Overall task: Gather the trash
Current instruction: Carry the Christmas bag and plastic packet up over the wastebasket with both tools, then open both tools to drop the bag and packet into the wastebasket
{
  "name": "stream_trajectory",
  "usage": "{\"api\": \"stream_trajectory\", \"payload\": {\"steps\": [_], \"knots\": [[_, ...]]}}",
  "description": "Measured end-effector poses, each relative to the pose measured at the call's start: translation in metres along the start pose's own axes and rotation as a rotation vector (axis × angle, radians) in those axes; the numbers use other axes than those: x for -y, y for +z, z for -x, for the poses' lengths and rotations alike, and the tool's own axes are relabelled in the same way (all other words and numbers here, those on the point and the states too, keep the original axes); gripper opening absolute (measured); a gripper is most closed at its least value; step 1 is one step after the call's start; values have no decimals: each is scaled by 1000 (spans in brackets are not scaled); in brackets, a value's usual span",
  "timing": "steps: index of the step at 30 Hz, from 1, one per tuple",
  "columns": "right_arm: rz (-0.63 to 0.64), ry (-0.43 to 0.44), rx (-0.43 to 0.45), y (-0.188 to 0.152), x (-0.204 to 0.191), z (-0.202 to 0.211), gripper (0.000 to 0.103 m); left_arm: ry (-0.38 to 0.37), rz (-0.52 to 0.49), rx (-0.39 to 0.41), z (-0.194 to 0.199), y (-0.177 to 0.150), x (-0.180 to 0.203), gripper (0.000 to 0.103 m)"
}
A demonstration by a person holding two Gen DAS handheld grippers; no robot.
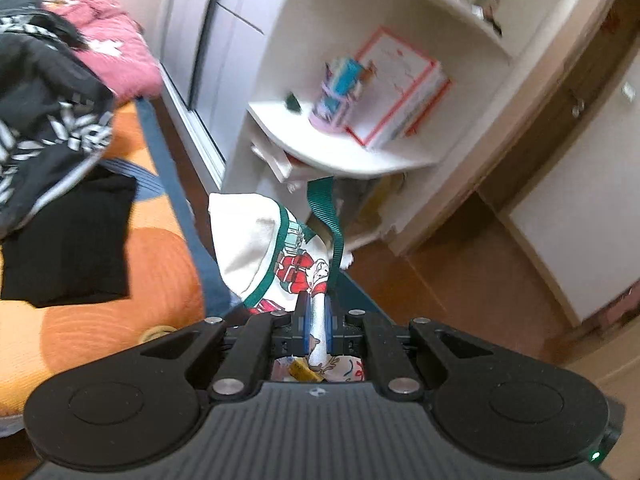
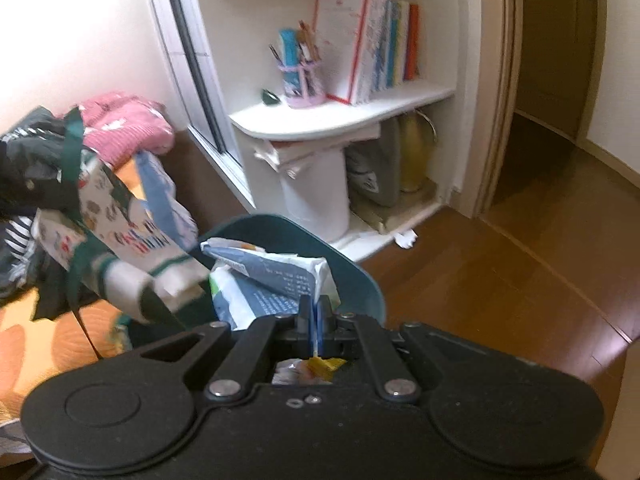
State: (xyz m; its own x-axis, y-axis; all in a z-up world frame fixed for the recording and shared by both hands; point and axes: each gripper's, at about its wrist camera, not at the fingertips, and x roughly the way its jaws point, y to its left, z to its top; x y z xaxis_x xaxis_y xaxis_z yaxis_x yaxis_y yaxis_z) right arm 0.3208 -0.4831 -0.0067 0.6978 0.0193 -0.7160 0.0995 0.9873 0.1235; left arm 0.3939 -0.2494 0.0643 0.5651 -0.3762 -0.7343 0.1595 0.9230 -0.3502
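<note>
Pinched tight in the left gripper (image 1: pixel 316 320): white Christmas-print fabric bag (image 1: pixel 276 256) with green ribbon handles, hanging beyond; clamped in the right gripper (image 2: pixel 315 322): crumpled blue-and-white plastic wrapper (image 2: pixel 272 280), over a teal plastic bin (image 2: pixel 360 284)

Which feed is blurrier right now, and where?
Left wrist view: heavy motion smear on the shelf, pen cup and books. Right wrist view: the books stay fairly sharp; the printed bag at left is smeared.
</note>
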Motion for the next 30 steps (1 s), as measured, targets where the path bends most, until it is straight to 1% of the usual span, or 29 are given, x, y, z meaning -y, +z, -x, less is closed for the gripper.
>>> {"api": "stream_trajectory", "payload": {"steps": [6, 10, 12, 16, 19, 21, 22, 24, 25, 26, 27, 29, 30], "knots": [[23, -23, -68, -11, 5, -36, 3, 45, -56, -132, -74, -30, 3, 6], [42, -25, -107, -17, 4, -53, 6, 74, -105, -215, -110, -51, 0, 7], [49, -25, -113, -17, 3, -56, 10, 90, -126, -249, -124, -62, -2, 7], [47, -10, -128, -19, 5, -59, 13, 123, -183, -291, -142, -78, -2, 8], [51, -4, -133, -21, 6, -58, 13, 125, -190, -317, -152, -85, -6, 8], [49, 9, -129, -22, 7, -55, 17, 127, -186, -329, -155, -88, -7, 8], [46, 16, -127, -22, 7, -51, 17, 125, -184, -332, -155, -90, -7, 9], [44, 29, -122, -23, 6, -45, 22, 115, -181, -333, -152, -92, -7, 15], [46, 34, -118, -23, 5, -41, 23, 113, -180, -327, -149, -93, -7, 21], [49, 38, -116, -23, 5, -37, 25, 112, -181, -321, -147, -92, -6, 30], [50, 43, -114, -23, 4, -34, 25, 110, -185, -313, -142, -93, -5, 35], [48, 54, -109, -22, 2, -26, 25, 107, -193, -292, -132, -94, -3, 54], [47, 62, -105, -22, 1, -20, 26, 106, -196, -278, -126, -94, -2, 56]]}}
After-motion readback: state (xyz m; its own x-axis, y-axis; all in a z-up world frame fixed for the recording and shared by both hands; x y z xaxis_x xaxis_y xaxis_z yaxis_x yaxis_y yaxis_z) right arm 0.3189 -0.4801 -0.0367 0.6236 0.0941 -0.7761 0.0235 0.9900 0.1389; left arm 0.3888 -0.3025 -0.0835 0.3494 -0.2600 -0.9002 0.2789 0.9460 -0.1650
